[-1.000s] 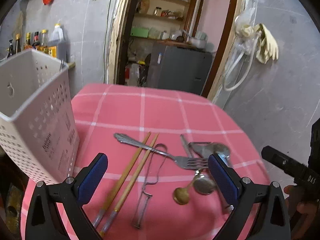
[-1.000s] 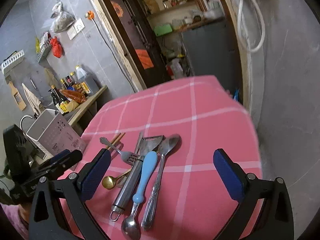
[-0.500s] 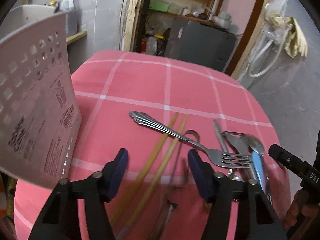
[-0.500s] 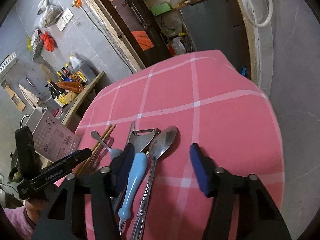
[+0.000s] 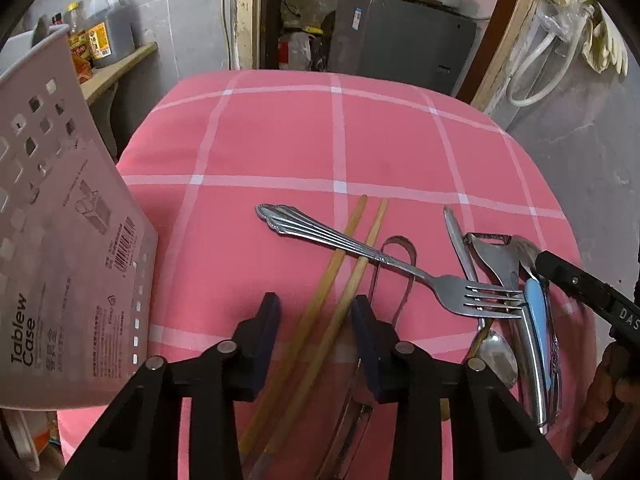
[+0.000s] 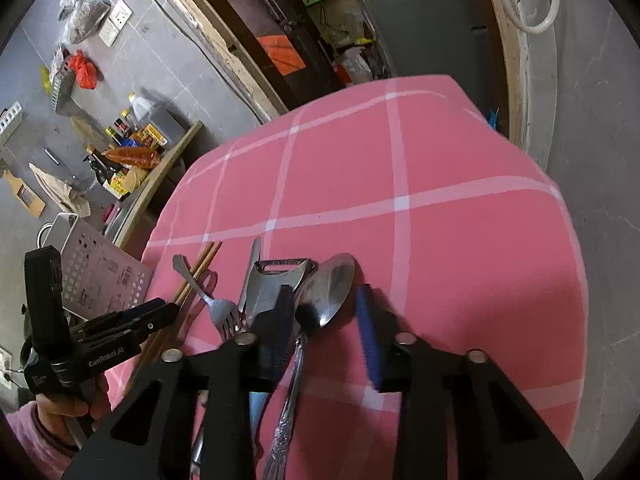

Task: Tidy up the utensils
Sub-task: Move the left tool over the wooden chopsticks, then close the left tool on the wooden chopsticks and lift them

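- The left gripper (image 5: pixel 316 314) points down at a table with a pink checked cloth (image 5: pixel 280 140). Its jaws have just been closing and now stand narrow.
- Two chopsticks (image 5: pixel 344 276) lie between the left jaws. The right pad looks right up against one stick. The left pad has a gap beside it, so the sticks are not pinched.
- A silver fork (image 5: pixel 360 252) lies across the chopsticks. Its prongs point to the right edge of the table.
- A thin wire tool with a loop (image 5: pixel 400 252) lies just to the right of the chopsticks.
- A white case with holes (image 5: pixel 68 240) is at the left edge of the table, tilted.
- The right gripper (image 6: pixel 324 322) has also just been closing and is narrow now.
- A big silver spoon (image 6: pixel 326 292) lies between the right jaws. Its bowl points to the far edge of the table. The pads are not squeezing it.
- A metal peeler (image 6: pixel 276 280) lies just left of the spoon, partly under the left jaw.
- A blue handle (image 6: pixel 258 404) shows under the right gripper, near the front edge.
- A hand (image 6: pixel 72 400) in a pink sleeve holds the left gripper.
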{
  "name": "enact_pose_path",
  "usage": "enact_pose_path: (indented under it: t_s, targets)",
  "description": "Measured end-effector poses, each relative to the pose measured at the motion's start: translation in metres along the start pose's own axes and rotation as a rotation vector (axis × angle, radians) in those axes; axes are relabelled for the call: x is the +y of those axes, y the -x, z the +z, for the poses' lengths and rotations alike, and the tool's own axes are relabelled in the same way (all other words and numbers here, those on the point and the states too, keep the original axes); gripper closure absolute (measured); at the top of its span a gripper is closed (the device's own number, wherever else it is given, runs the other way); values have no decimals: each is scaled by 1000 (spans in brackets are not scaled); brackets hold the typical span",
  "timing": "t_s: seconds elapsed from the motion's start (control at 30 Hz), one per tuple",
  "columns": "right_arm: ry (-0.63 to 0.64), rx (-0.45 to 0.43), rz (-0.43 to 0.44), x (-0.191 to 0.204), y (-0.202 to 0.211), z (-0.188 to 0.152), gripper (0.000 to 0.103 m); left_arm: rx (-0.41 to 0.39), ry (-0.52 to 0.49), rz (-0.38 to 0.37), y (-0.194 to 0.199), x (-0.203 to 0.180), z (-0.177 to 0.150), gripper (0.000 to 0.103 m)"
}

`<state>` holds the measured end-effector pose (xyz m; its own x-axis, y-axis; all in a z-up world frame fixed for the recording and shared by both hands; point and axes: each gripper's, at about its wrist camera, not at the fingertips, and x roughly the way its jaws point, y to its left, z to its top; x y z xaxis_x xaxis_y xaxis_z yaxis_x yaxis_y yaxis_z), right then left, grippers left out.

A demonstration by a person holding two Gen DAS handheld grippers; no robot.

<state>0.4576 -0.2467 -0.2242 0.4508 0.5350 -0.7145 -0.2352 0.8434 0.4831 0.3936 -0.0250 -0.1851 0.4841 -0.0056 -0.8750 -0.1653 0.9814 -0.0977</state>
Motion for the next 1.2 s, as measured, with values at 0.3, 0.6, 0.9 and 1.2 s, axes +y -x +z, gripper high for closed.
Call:
enact_pose_path:
  t_s: [0.3,0.6,0.9,1.2]
  targets:
    - [-51,75,43,3,-18,4,80,147,-66,10,-3,-15,16,86]
    - [-145,129,58,1,-27,5,87,266,-117,-89,-5,-30,30,87]
    - [-211,113,62,0,-6,-22,99,287,110,-263,8,-5,22,102]
    - [-233,116,76,-1,12,-49,99,256,-10,-178,18,-4,10,101]
